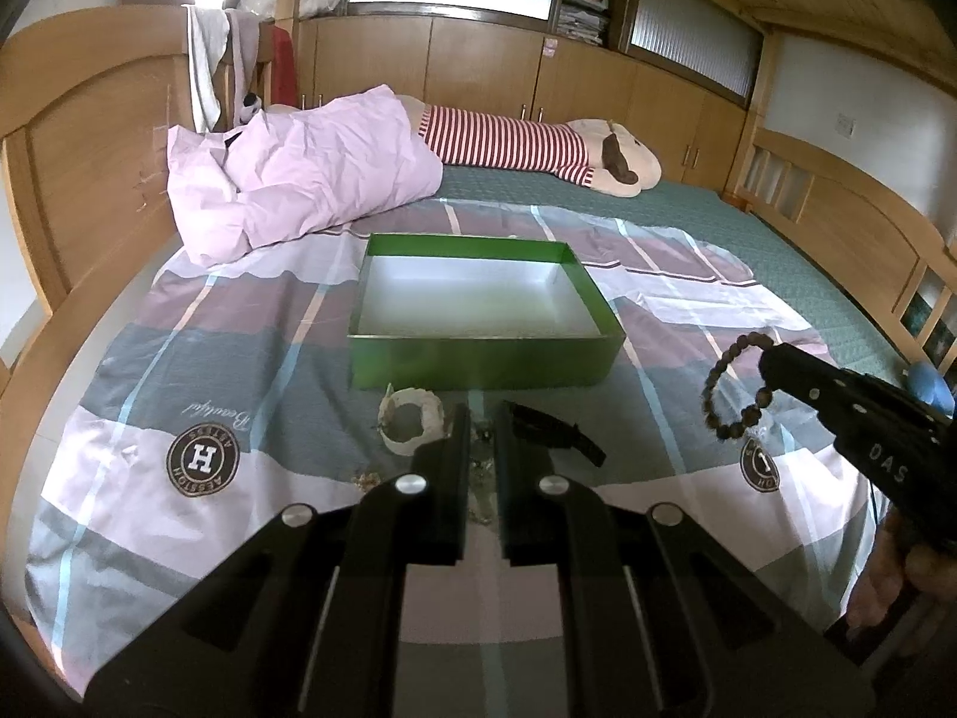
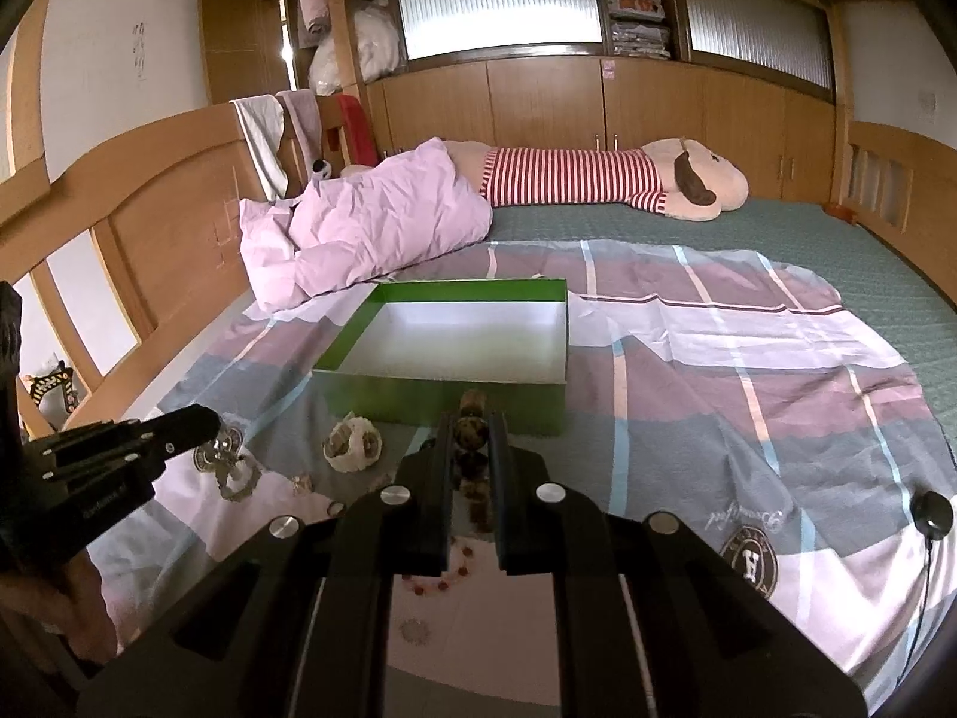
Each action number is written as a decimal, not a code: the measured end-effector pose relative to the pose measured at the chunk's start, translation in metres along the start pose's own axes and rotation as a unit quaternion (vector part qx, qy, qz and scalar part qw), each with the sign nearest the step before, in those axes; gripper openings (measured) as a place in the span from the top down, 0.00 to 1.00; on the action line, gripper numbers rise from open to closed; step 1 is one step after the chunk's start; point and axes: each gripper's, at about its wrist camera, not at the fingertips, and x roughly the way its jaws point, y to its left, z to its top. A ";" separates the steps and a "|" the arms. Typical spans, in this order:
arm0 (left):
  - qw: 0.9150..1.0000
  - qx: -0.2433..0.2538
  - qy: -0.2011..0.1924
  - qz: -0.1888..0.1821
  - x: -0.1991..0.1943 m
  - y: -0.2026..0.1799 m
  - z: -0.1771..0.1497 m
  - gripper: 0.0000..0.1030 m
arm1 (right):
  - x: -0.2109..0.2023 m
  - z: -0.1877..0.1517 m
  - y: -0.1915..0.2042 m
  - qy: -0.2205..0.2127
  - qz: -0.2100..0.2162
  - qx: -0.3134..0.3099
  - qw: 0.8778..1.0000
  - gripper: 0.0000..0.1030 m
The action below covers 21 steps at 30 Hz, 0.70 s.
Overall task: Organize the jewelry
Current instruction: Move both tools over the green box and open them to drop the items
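Note:
An open green box (image 1: pixel 484 359) (image 2: pixel 442 404) with a white inside lies on the patterned bedsheet, nothing visible in it. My left gripper (image 1: pixel 482 419) (image 2: pixel 206 419) is shut on a silvery chain piece (image 1: pixel 481 449) (image 2: pixel 222 452) that dangles just above the sheet, in front of the box. My right gripper (image 2: pixel 471 419) (image 1: pixel 768 359) is shut on a brown bead bracelet (image 1: pixel 733 389) (image 2: pixel 469 437), held in the air to the right of the box's near corner. On the sheet lie a white bracelet (image 1: pixel 413 419) (image 2: pixel 353 449), a black strap-like piece (image 1: pixel 556 434) and a pink bead bracelet (image 2: pixel 442 580).
Small loose trinkets (image 2: pixel 302 484) dot the sheet near the box. A crumpled pink duvet (image 1: pixel 299 179) and a striped plush toy (image 1: pixel 538 149) lie behind it. A wooden headboard (image 1: pixel 90 137) runs on the left. A black round puck on a cable (image 2: pixel 930 511) rests at the right.

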 end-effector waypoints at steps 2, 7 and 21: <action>1.000 0.004 0.000 0.000 0.006 -0.001 0.007 0.92 | 0.008 0.007 0.001 -0.001 0.000 -0.002 1.000 0.89; 1.000 0.003 -0.001 0.000 0.027 0.002 0.028 0.92 | 0.042 0.025 -0.006 0.018 0.014 0.020 1.000 0.89; 0.999 -0.037 0.030 -0.011 0.149 0.025 0.102 0.92 | 0.163 0.069 -0.026 0.053 0.030 0.048 0.997 0.89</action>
